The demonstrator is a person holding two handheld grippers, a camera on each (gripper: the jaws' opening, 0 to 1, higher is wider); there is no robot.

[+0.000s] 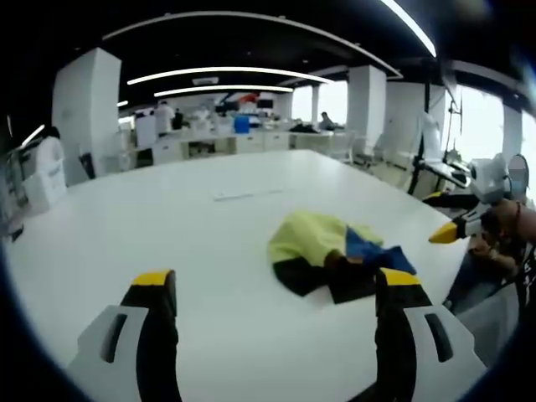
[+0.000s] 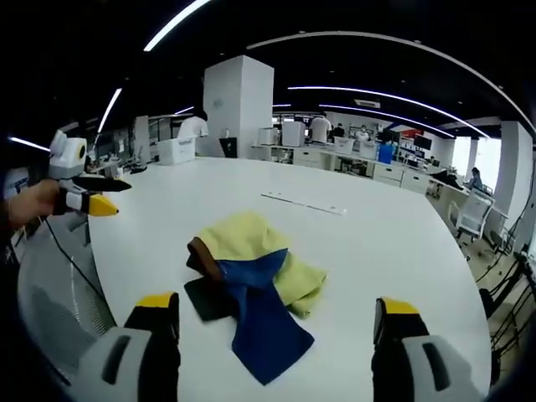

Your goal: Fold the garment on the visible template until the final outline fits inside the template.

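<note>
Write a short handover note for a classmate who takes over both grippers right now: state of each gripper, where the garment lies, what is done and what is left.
Left gripper: open, holding nothing, above the round white table.
Right gripper: open, holding nothing, also above the table.
The crumpled yellow, blue and black fabric garment lies bunched in a heap on the table, just ahead of both grippers, touched by neither.
Done: no folding visible; the garment is unspread.
Left: find the template (I cannot make out a clear outline; a faint strip lies farther back), spread the garment and fold it to fit inside.
</note>
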